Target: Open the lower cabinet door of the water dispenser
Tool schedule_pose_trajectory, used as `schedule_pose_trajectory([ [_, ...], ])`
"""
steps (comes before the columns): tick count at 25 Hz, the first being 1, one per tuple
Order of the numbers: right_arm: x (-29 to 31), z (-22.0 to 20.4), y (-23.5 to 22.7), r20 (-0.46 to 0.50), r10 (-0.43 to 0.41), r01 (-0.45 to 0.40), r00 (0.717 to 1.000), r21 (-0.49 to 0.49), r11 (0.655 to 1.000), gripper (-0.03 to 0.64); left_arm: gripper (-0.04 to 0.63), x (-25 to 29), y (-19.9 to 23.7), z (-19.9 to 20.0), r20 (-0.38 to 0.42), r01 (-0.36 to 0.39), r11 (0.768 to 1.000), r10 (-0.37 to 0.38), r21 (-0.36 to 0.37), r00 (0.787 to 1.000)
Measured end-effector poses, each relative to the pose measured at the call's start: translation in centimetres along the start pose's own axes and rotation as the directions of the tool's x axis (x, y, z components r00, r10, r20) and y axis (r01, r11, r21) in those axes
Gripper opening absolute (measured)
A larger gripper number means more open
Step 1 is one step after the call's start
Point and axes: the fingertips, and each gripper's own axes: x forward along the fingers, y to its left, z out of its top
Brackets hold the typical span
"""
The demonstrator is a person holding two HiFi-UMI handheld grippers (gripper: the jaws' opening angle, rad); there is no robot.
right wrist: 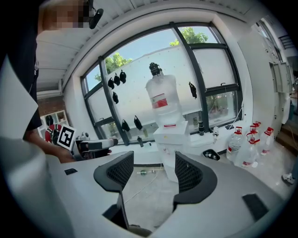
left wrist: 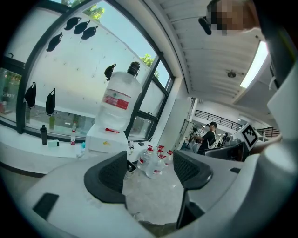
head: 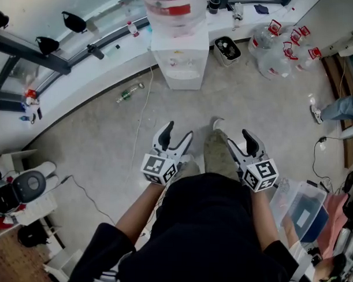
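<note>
Head view: left gripper (head: 178,132), right gripper (head: 233,134) spread ribbed black fingers (right wrist: 120,171), empty, toward boxy white dispenser (head: 180,65).

The left gripper (head: 178,132) and right gripper (head: 234,138), jaws spread, hover over the floor (head: 107,146), well apart from the water dispenser (head: 179,56).

You face a white water dispenser (head: 180,65); its clear bottle (head: 169,10) bears a red label. Spare bottles (head: 278,45) have red caps.
</note>
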Motion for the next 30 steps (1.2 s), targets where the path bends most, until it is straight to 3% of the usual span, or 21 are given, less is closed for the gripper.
schedule_pose_trajectory([
  [4, 3.9, 0.8, -2.3, -0.026, 0.101, -0.102, 0.995, -0.022, 0.995, 0.244, 0.29, 3.2, 0.9, 0.4, -0.015, -0.04, 0.999, 0.04, 0.026, 0.999],
  [8, 8.8, 2.5, -6.0, -0.038, 0.177, -0.179, 0.983, -0.04, 0.983, 0.244, 0.29, 7.5, 2.2, 2.2, 0.015, -0.102, 0.993, 0.103, -0.053, 0.995],
  [11, 11.2, 4.0, -8.7, -0.021, 0.191, -0.192, 0.981, -0.036, 0.981, 0.244, 0.29, 11.0, 1.6, 3.5, 0.001, -0.087, 0.996, 0.087, -0.029, 0.996],
  [14, 12.7, 4.3, -10.9, -0.023, 0.181, -0.181, 0.983, -0.022, 0.983, 0.244, 0.29, 13.4, 1.3, 2.9, -0.061, -0.073, 0.997, 0.073, -0.008, 0.996],
  [20, 17.6, 1.6, -14.7, -0.077, 0.195, -0.197, 0.978, -0.018, 0.98, 0.244, 0.29, 16.8, 3.1, 0.9, -0.163, -0.123, 0.992, 0.117, -0.027, 0.98],
  [25, 22.3, -1.9, -18.8, -0.088, 0.202, -0.205, 0.975, -0.031, 0.978, 0.244, 0.29, 20.1, 2.8, -1.1, -0.158, -0.13, 0.991, 0.127, -0.013, 0.979],
  [30, 28.8, -7.1, -22.2, -0.052, 0.14, -0.144, 0.989, -0.065, 0.988, 0.244, 0.29, 22.3, 5.2, -6.8, -0.144, -0.102, 0.994, 0.094, -0.05, 0.985],
])
